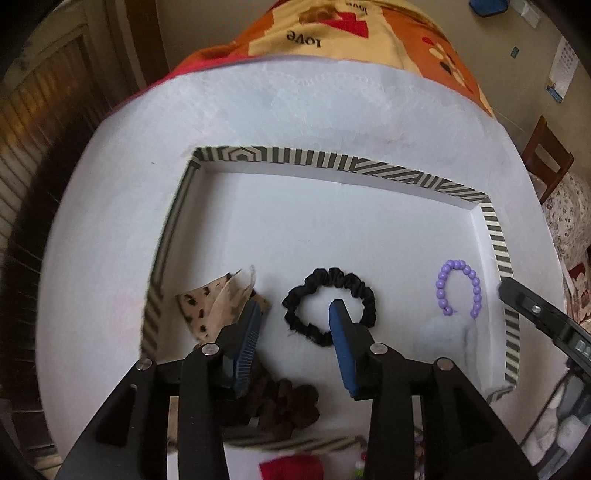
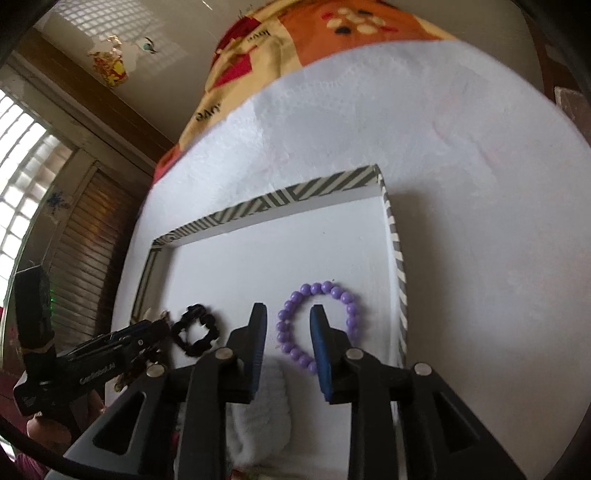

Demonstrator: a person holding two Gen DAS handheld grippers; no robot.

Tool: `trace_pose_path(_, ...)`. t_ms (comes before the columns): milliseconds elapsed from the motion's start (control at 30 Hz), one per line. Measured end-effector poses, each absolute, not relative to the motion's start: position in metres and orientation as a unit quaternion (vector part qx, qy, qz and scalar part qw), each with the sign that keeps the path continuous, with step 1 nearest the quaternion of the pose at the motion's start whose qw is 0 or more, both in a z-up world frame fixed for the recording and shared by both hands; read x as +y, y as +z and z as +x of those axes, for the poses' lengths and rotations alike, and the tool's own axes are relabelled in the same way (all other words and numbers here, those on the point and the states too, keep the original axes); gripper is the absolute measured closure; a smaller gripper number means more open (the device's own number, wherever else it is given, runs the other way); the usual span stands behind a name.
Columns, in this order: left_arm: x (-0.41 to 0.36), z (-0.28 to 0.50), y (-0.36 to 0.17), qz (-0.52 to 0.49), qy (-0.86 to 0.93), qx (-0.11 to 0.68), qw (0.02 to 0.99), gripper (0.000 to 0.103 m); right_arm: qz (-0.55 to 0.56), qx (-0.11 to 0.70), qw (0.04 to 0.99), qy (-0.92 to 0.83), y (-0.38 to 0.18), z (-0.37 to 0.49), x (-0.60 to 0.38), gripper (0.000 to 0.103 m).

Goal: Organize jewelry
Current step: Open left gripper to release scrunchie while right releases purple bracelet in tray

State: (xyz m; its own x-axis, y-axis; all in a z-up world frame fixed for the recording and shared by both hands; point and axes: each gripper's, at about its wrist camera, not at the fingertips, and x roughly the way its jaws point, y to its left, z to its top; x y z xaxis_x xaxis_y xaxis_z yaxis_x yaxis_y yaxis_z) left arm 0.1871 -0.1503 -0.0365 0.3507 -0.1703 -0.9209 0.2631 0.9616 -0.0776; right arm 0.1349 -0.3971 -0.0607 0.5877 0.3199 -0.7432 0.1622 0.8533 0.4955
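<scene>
A shallow white box with a striped rim (image 1: 369,164) (image 2: 280,197) lies on the white table. Inside it are a black scrunchie (image 1: 328,304) (image 2: 195,330), a purple bead bracelet (image 1: 460,286) (image 2: 317,321), a leopard-print fabric piece (image 1: 218,306), a brown scrunchie (image 1: 284,406) and a pale fluffy scrunchie (image 1: 443,336) (image 2: 258,406). My left gripper (image 1: 295,306) is open and empty, low over the box beside the black scrunchie. My right gripper (image 2: 288,308) is open and empty, its fingers straddling the left side of the bracelet.
The white sheet (image 1: 295,110) covers an orange patterned cloth (image 1: 332,29). A red item (image 1: 291,467) lies in front of the box. A wooden chair (image 1: 546,155) stands to the right. Louvred doors (image 2: 85,240) are on the left.
</scene>
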Motion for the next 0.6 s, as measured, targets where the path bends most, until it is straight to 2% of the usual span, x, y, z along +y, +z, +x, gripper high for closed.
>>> trace_pose_path(100,-0.143,0.172,-0.023,0.041,-0.129,0.539,0.831,0.087,0.246,0.443,0.861,0.045,-0.043,0.112,-0.389,0.063)
trace_pose_path(333,-0.135,0.132,-0.002,0.048,-0.117,0.516,0.847,0.087,0.197,0.427,0.881,0.045,-0.015,0.055,-0.364,0.053)
trace_pose_path(600,-0.103,0.077,0.01,0.026,-0.11,0.518,0.848,0.087,0.159,0.439,0.883,0.05,-0.016,-0.002,-0.343,0.051)
